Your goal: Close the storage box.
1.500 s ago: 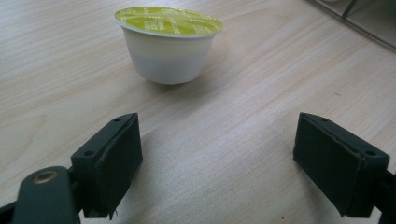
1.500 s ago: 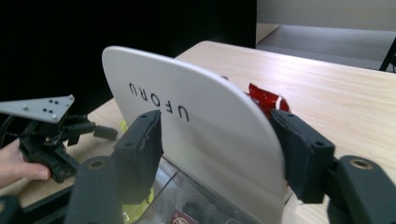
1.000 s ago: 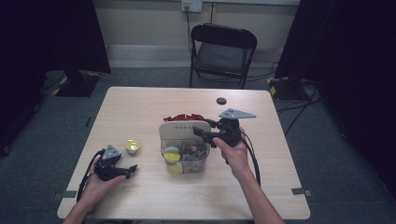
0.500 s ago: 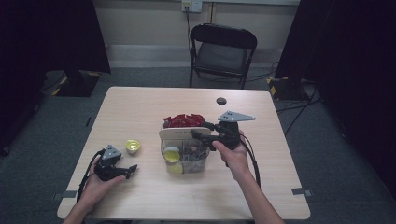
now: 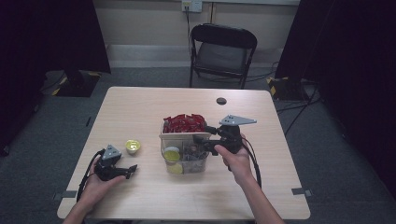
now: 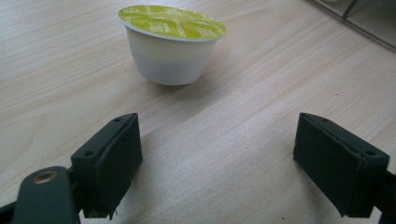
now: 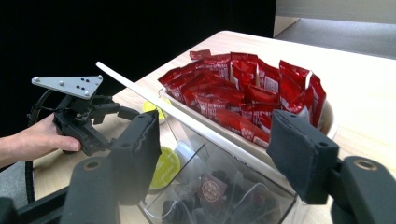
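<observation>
A clear compartment box (image 5: 184, 151) stands mid-table, with red packets (image 5: 183, 122) (image 7: 243, 91) in its back section, yellow-lidded capsules (image 5: 172, 154) front left and dark sachets (image 7: 212, 189) front right. My right gripper (image 5: 201, 134) (image 7: 217, 140) hovers over the box's right side; its jaws have just been opening and nothing is between them. My left gripper (image 5: 130, 171) (image 6: 217, 154) rests low at the table's front left, wide open and empty. A white capsule with a yellow-green lid (image 5: 132, 146) (image 6: 170, 44) sits on the wood just ahead of it.
A small black round object (image 5: 221, 101) lies near the table's far edge. A black folding chair (image 5: 222, 51) stands beyond the table. The wooden tabletop (image 5: 140, 107) is bare to the left of the box and behind it.
The right gripper's jaws, shut a second ago, have parted over the box. The left hand and its gripper have kept still.
</observation>
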Available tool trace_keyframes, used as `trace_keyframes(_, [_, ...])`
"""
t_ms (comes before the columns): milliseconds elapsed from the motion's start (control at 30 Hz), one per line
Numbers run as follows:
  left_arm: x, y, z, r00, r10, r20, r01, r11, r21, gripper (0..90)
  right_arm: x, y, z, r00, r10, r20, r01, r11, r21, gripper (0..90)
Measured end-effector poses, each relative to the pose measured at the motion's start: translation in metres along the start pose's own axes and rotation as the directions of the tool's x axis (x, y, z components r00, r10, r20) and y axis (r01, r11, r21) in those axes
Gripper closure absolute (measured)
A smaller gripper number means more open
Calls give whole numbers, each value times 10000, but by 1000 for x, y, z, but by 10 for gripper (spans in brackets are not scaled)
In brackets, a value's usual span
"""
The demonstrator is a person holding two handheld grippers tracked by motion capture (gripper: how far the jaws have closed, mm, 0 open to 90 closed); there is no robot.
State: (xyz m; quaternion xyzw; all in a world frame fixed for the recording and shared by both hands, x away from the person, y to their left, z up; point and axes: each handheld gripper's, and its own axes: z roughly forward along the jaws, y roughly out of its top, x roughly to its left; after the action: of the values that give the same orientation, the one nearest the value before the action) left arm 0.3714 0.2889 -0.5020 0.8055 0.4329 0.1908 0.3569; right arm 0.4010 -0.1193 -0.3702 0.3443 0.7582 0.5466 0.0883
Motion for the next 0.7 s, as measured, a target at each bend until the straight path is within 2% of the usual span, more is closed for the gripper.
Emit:
trace_keyframes(233, [0, 0, 0, 10000, -5, 39, 5, 10000, 12, 148, 1, -5, -1, 10000, 67, 5, -67, 9999, 106, 300])
trace_keyframes(433, [0, 0, 0, 10000, -17, 51, 17, 10000, 3, 148, 3, -8, -2, 9996, 3, 290, -9, 9998, 198, 234])
trace_keyframes(700, [0, 0, 0, 10000, -16, 53, 16, 10000, 0, 148, 2, -15, -5, 9987, 34, 502, -48, 9996, 279, 224])
